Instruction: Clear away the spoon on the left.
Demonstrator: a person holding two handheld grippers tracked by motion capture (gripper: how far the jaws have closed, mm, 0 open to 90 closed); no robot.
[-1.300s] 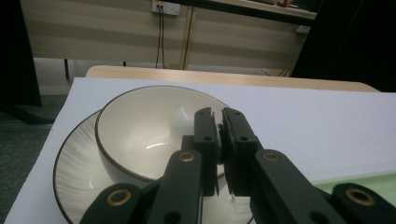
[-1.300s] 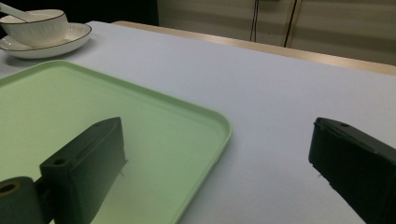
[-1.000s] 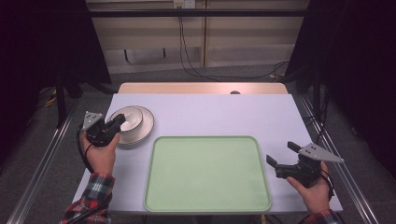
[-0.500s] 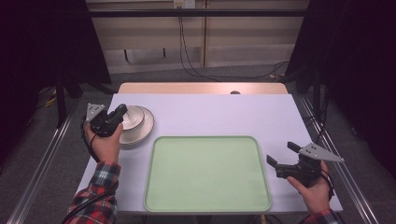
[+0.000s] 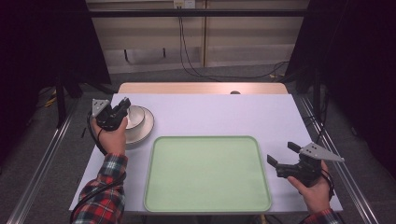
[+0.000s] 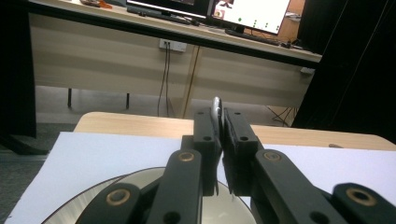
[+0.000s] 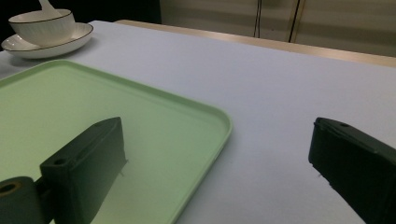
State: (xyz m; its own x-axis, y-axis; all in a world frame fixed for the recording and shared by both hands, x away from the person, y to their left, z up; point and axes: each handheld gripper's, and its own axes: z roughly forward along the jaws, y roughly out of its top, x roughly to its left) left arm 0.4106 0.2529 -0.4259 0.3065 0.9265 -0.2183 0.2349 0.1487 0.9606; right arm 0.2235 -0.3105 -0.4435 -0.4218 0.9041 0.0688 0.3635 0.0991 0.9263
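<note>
The left gripper (image 5: 122, 106) was held over the bowl (image 5: 133, 116) at the far left of the table (image 5: 210, 112), its jaws clamped narrowly on a thin white spoon handle (image 6: 216, 109) that stood up between them. The bowl was seated on a plate (image 5: 144, 128), just left of the green tray (image 5: 208, 172). The right gripper (image 5: 280, 154) was held at the near right beside the tray, its jaws spread wide with nothing between them.

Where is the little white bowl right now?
In the high view the bowl sits on a plate at the table's left side, just beyond the green tray, with the left gripper at its rim.
</note>
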